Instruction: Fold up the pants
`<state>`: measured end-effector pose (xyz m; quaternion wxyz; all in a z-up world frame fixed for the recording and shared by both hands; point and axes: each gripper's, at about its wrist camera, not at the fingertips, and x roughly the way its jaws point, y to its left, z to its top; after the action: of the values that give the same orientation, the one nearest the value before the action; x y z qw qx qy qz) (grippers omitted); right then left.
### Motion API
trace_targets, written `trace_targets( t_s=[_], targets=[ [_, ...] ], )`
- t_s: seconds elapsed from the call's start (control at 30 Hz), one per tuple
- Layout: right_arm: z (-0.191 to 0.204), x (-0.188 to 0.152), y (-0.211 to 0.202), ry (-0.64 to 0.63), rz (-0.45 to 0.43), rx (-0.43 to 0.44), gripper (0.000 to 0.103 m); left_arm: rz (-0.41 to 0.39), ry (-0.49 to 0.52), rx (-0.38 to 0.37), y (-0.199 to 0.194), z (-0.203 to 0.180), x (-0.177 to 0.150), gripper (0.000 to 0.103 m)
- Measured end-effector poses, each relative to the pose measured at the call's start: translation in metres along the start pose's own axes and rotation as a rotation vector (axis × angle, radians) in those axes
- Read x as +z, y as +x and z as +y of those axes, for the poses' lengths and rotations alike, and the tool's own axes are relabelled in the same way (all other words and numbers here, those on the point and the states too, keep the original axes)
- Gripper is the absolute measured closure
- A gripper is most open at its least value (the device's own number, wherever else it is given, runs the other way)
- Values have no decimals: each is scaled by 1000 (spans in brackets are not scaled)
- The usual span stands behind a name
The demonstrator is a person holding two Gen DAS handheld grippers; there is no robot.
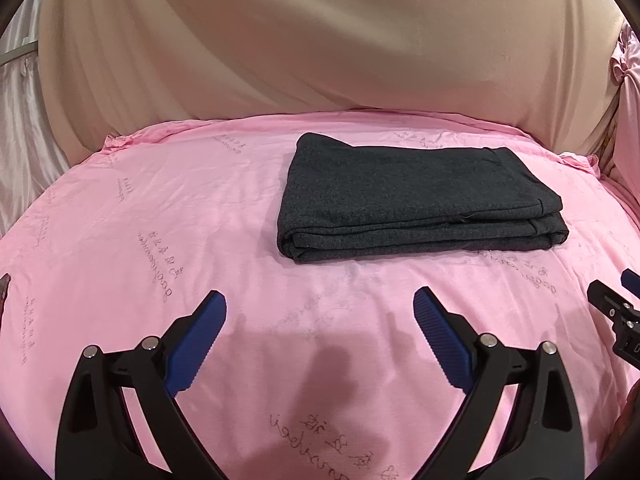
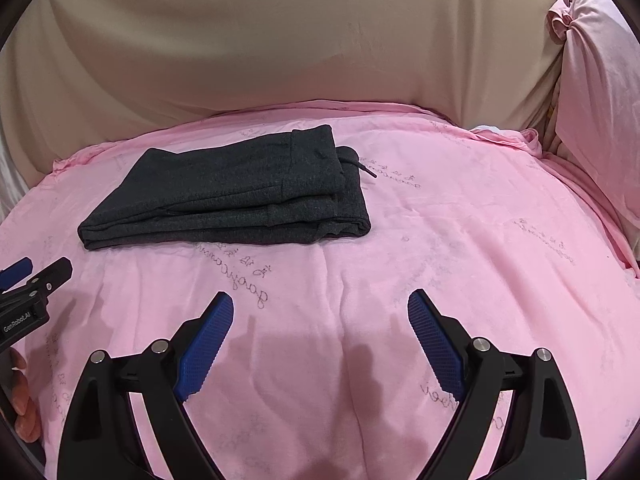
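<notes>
Pants (image 1: pixel 416 196) folded on bed (image 1: pixel 140 220); both hand-held grippers, left (image 1: pixel 320 340) and right (image 2: pixel 320 340), near them, wide open, empty. Risk: snagging drawstring (image 2: pixel 366 170) undoes stack.

We see a bedroom at home: a bed under a pink printed sheet (image 1: pixel 160 208), beige drapes (image 1: pixel 320 32) behind.

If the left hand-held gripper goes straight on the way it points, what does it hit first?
Most likely the bare pink sheet ahead of the open left hand-held gripper, just short of the folded pants; depth is hard to judge.
</notes>
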<state>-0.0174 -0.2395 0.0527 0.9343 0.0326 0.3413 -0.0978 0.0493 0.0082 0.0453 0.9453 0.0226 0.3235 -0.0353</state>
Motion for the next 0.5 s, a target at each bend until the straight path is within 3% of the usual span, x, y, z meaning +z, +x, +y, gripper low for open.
trace_targets(
  t_s=[0.5],
  targets=[
    [1,-2,1,10,10,-9,16,-1,-5,-3,0,3,0,11]
  ],
)
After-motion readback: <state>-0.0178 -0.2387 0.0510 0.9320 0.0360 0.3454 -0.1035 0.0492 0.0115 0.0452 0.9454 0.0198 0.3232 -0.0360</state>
